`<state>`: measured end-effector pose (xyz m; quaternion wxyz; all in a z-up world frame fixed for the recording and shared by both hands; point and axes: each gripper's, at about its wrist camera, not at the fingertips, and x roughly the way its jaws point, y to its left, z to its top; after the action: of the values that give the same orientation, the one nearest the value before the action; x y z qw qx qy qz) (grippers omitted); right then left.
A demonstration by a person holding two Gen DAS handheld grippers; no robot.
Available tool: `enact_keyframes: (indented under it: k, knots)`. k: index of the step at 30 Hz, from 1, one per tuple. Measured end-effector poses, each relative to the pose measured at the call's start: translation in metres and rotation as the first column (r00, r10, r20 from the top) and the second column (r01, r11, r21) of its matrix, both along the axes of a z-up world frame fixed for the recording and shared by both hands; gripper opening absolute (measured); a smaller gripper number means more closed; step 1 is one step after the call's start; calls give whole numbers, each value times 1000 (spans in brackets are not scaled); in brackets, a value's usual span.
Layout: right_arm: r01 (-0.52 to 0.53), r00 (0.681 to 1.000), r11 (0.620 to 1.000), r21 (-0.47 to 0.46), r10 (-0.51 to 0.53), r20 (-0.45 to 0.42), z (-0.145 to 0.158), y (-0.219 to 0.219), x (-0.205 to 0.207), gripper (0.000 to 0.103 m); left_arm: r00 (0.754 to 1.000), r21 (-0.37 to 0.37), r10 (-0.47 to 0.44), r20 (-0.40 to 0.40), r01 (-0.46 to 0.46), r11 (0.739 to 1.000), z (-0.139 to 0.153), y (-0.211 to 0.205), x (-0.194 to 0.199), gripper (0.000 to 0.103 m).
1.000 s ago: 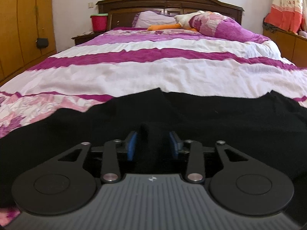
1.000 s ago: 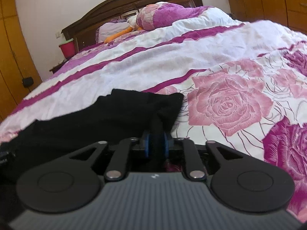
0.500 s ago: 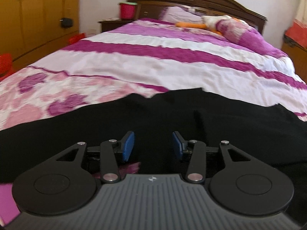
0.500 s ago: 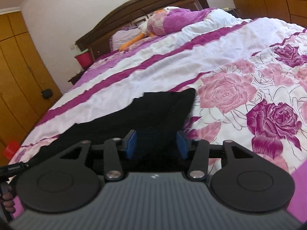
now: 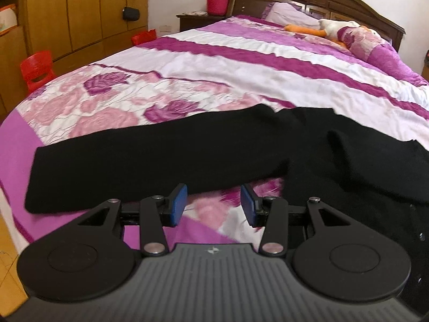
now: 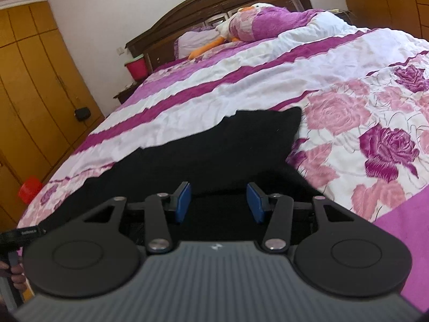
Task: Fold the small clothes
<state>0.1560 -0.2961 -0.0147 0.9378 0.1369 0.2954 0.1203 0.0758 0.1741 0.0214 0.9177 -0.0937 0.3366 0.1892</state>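
Black garment [image 5: 166, 150] lies flat across the foot end of the bed [image 5: 241, 61], on the pink and purple floral cover; 1 long part runs toward the bed's left edge. Left gripper [image 5: 213, 205]: blue pads [image 5: 179, 201] spread apart, nothing between them, held just short of the garment's near edge. Right gripper [image 6: 219, 201]: pads [image 6: 184, 198] likewise apart and empty, held over the garment [image 6: 228, 147]; contact with the cloth cannot be judged. Stuffed toy [image 6: 241, 21] rests near the headboard [image 6: 214, 2].

a bed [image 5: 241, 61] under a purple floral quilt carries a black garment [image 5: 161, 155], pillows and a plush duck [image 5: 332, 26].
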Motion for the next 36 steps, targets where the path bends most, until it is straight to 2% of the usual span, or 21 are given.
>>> enact_keyframes:
  k: [8, 11, 12, 14, 19, 24, 27, 32, 36]
  knots:
    - [-32, 999, 999, -5, 32, -31, -4, 17, -19, 50, 999, 2, 30, -18, -30, 1000, -4, 22, -18, 50]
    - [-39, 999, 999, -13, 39, -38, -6, 23, -28, 51, 1000, 60, 0, -30, 1, 998, -9, 28, -17, 50]
    - [-41, 998, 999, -14, 40, -43, -7, 24, -30, 55, 999, 88, -11, -41, 15, 996, -11, 30, -15, 50]
    - [-48, 998, 999, -22, 47, -49, -10, 28, -34, 56, 998, 131, -17, -63, 25, 991, -15, 34, -13, 50]
    - [-45, 997, 996, -78, 40, -66, -19, 33, -39, 56, 997, 148, -41, -68, 51, 988, -27, 48, -15, 51]
    - [-29, 996, 996, -82, 21, -89, -25, 33, -38, 56, 996, 185, -67, -57, 76, 980, -36, 50, -18, 60]
    - [-22, 995, 996, -81, 14, -96, -27, 35, -37, 56, 996, 202, -73, -59, 84, 976, -38, 48, -18, 61]
    - [-20, 995, 996, -81, 11, -102, -30, 36, -36, 56, 997, 268, -70, -41, 79, 960, -43, 49, -15, 62]
    - [-19, 994, 997, -79, 10, -110, -32, 37, -34, 56, 999, 373, -27, -33, 37, 927, -53, 55, -3, 63]
